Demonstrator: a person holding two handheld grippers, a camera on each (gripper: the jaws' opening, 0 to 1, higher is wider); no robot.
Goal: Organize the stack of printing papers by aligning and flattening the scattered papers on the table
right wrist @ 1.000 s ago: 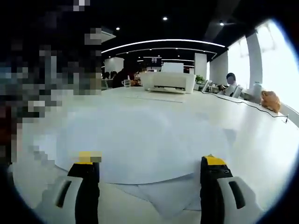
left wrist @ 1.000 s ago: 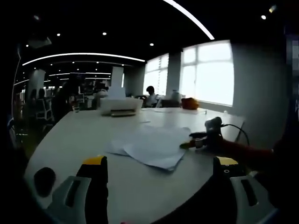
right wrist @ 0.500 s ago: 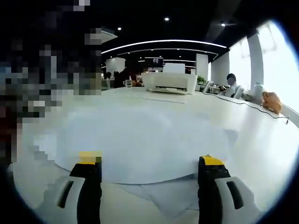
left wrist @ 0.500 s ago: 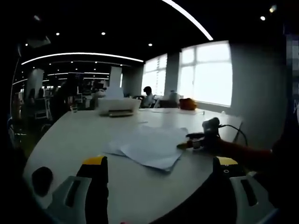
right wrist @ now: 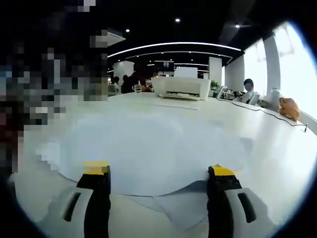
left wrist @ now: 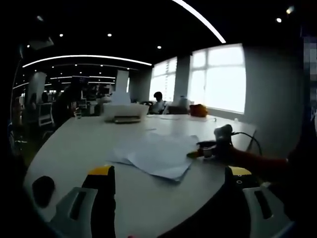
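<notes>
White, flat papers, loosely fanned on smooth table, perhaps slightly curled.

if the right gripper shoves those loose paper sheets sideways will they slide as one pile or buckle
The paper sheets are thin and fanned out unevenly, so they would probably slide over one another rather than as one pile. Their near edge already curves, so a push there likely buckles it. The white table looks smooth, so they should slip easily.

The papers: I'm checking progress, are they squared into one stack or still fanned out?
Fanned out. The papers lie overlapped at differing angles, corners poking past one another on the table; a lower sheet sticks out beneath the top one.
</notes>
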